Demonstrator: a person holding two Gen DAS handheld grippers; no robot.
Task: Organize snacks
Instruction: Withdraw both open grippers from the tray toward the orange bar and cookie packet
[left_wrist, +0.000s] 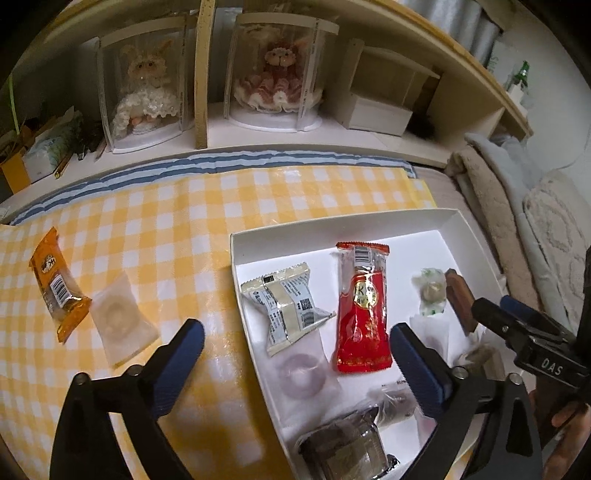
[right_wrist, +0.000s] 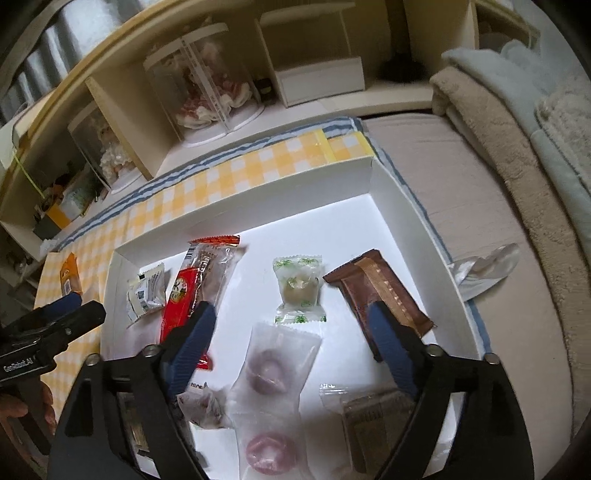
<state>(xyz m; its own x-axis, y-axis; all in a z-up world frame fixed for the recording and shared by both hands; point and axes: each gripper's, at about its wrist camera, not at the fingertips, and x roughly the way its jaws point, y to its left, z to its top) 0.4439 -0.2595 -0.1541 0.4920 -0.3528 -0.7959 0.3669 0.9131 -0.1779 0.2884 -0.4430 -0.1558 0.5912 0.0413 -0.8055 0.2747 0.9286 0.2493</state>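
2 grippers were held with jaws spread wide and empty over a white box (left_wrist: 454, 216): the left gripper (left_wrist: 295, 354) straddling its near wall, the right gripper (right_wrist: 291, 332) above a clear ring candy (right_wrist: 269, 363). An orange snack (left_wrist: 57, 284) lay outside on the checked cloth (left_wrist: 184, 221).

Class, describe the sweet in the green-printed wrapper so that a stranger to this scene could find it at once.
Start at the white box on the yellow checked cloth. Inside, look between the red packet and the brown bar. The sweet lies there: small, pale, in a clear wrapper with green leaf print on both crimped ends, unlike any neighbour.
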